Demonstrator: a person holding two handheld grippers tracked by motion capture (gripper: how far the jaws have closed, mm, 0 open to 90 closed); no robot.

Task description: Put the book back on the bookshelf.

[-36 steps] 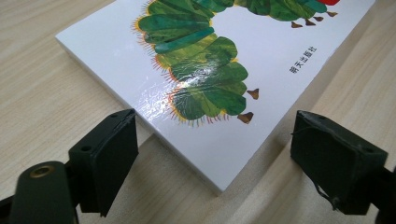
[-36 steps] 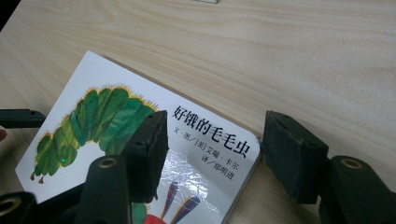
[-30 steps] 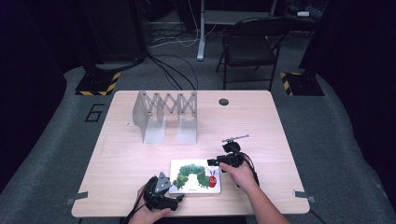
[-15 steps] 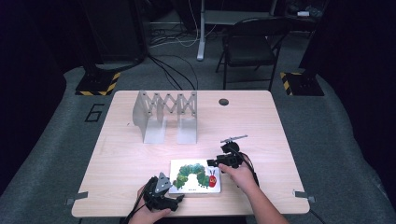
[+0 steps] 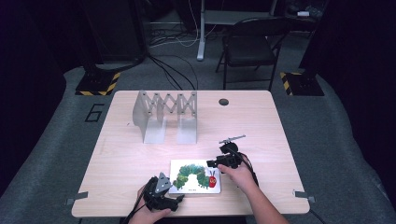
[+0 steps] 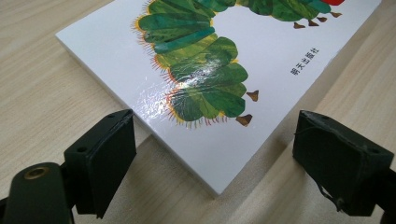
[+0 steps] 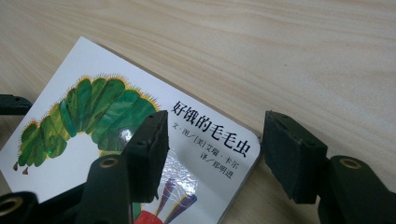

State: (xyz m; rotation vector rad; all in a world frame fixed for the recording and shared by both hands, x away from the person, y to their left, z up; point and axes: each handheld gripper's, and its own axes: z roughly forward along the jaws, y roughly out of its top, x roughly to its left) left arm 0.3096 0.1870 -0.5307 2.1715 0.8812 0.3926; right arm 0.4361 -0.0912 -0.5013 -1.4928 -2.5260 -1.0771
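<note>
A white board book (image 5: 195,176) with a green caterpillar on its cover lies flat near the table's front edge. My left gripper (image 5: 178,198) is open at the book's front left corner; in the left gripper view that corner of the book (image 6: 219,93) points between the two spread jaws. My right gripper (image 5: 211,163) is open at the book's far right corner. In the right gripper view one jaw hangs over the cover of the book (image 7: 116,140) and the other over the bare wood beside the corner.
A grey metal accordion rack (image 5: 166,114) stands upright at the back left of the wooden table (image 5: 261,126). A round cable hole (image 5: 223,101) sits near the far edge. A black chair (image 5: 252,46) stands behind the table.
</note>
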